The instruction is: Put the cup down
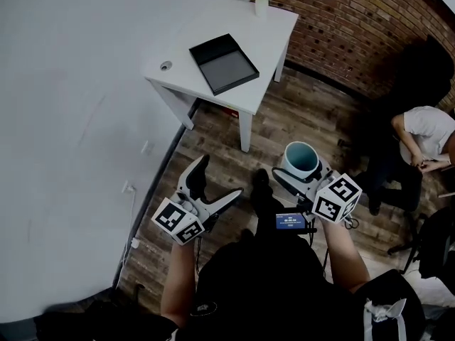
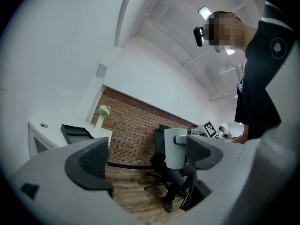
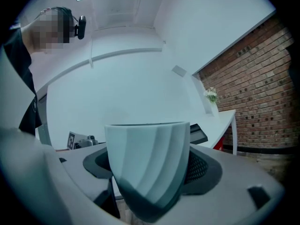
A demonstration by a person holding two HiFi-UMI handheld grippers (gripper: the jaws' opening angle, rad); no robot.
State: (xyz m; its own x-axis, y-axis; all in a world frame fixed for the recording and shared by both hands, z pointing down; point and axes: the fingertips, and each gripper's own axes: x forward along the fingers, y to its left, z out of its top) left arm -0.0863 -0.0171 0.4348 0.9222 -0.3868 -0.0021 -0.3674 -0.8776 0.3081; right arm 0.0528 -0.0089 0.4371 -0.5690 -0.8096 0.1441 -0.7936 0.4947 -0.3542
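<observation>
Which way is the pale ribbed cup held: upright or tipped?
Upright. The pale ribbed cup has its rim level on top in the right gripper view; head view looks into its mouth.

The cup: matt, smooth, pale finish, darker at base. The table: smooth white top. Floor under the table: wood planks. Wall behind the table: rough brick.

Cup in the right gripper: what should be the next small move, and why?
Probably carry the cup forward toward the table without opening the jaws. The right gripper is shut on the cup, which is upright and in the air above the floor, short of the table. The tabletop shows bare space beside the tray. The left gripper is open and empty.
</observation>
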